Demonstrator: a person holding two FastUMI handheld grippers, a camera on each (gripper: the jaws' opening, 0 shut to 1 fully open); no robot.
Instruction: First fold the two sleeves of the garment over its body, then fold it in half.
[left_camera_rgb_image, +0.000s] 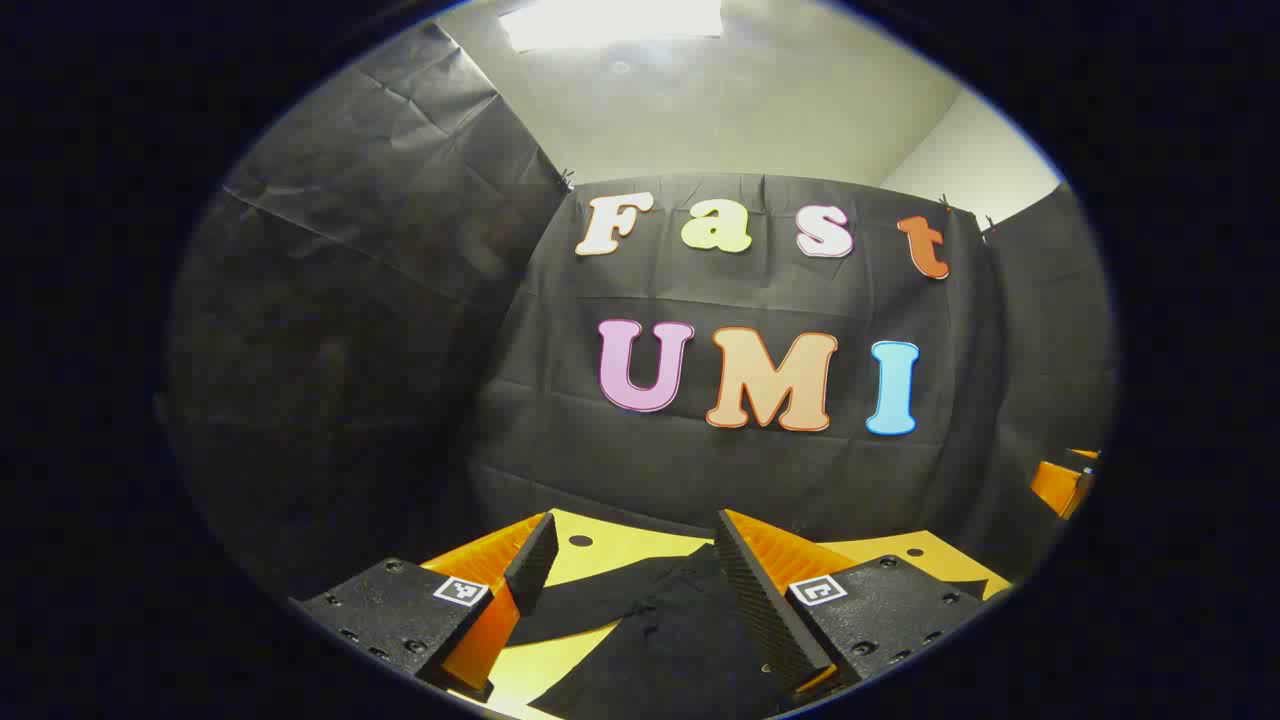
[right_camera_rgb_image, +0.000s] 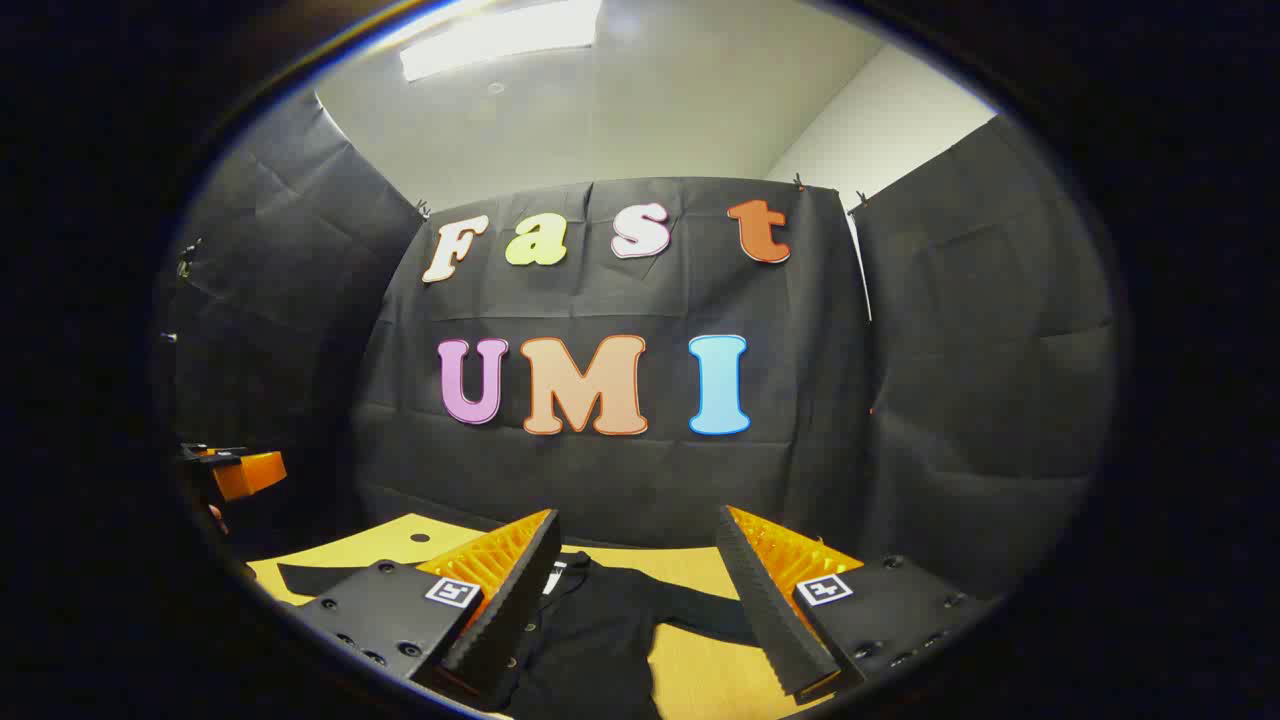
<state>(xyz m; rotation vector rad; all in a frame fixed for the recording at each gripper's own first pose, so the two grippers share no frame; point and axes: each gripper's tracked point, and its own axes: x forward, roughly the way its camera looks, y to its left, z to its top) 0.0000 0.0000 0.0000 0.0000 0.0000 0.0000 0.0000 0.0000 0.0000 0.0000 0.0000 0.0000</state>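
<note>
Both tongs released, above table (right_camera_rgb_image: 690, 670) | left tongs (left_camera_rgb_image: 628, 560) | right tongs (right_camera_rgb_image: 636, 570) | black garment (right_camera_rgb_image: 590, 640) flat

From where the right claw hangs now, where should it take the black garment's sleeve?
Grip the sleeve near its outer end, coming straight down from above. It lies flat on the yellow table, stretched away from the garment body, so the open right claw can pinch it and carry it inward.

I see a plain black garment (left_camera_rgb_image: 650, 620) on my yellow table (left_camera_rgb_image: 620, 545), which has small dark round dots. The booth wall (right_camera_rgb_image: 620, 470) is dull black cloth, creased. Above it the ceiling (right_camera_rgb_image: 640, 110) is pale off-white, with one bright white light panel (right_camera_rgb_image: 500, 35).
</note>
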